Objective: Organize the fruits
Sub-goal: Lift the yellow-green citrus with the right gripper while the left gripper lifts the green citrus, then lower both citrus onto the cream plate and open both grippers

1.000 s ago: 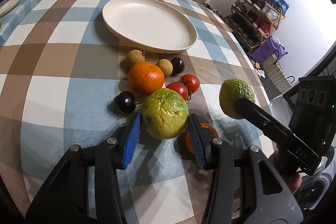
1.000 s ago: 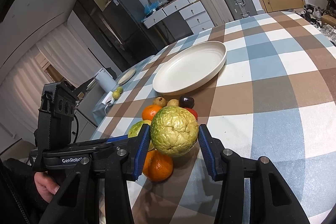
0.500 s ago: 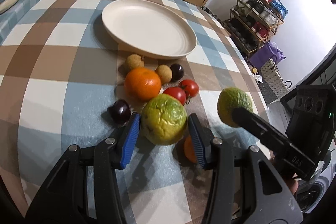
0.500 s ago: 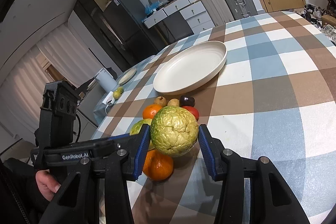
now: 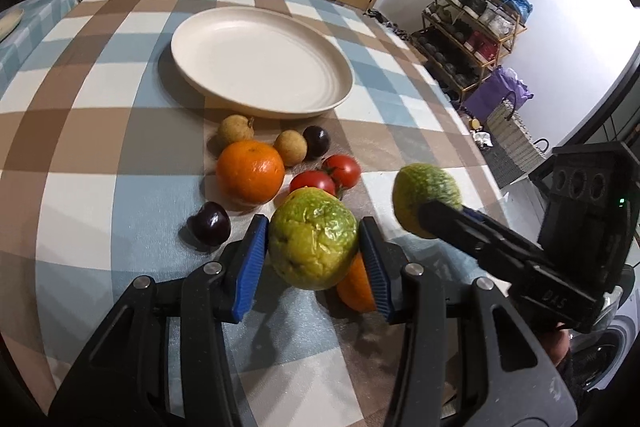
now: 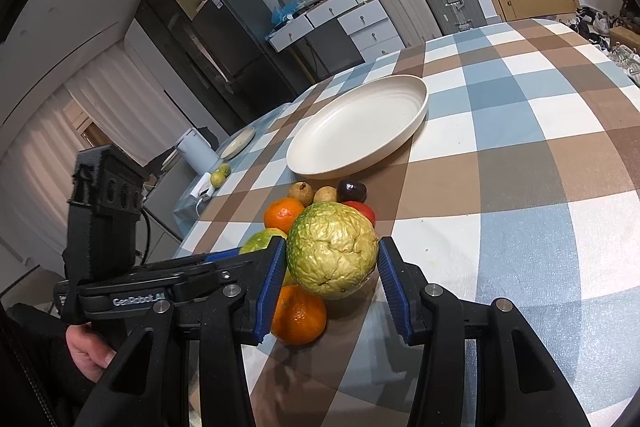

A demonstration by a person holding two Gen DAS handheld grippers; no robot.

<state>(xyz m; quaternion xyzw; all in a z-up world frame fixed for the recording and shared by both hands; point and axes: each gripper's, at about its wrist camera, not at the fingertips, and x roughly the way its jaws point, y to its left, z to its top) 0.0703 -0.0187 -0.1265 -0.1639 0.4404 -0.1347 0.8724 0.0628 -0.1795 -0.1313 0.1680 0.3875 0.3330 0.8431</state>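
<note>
- Your left claw grips a wrinkled green-yellow guava above the checked table.
- Your right claw grips a second wrinkled yellow-green guava, near the empty cream plate.

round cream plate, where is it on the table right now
The round cream plate sits empty on the checked tablecloth at the far side of the fruit cluster, just beyond two small tan fruits and a dark plum.

Both grippers are black plastic with blue ribbed pads and silver screw heads. The left gripper bears white "GenRobot.AI" lettering; the right gripper has a boxy block with three round holes.
</note>
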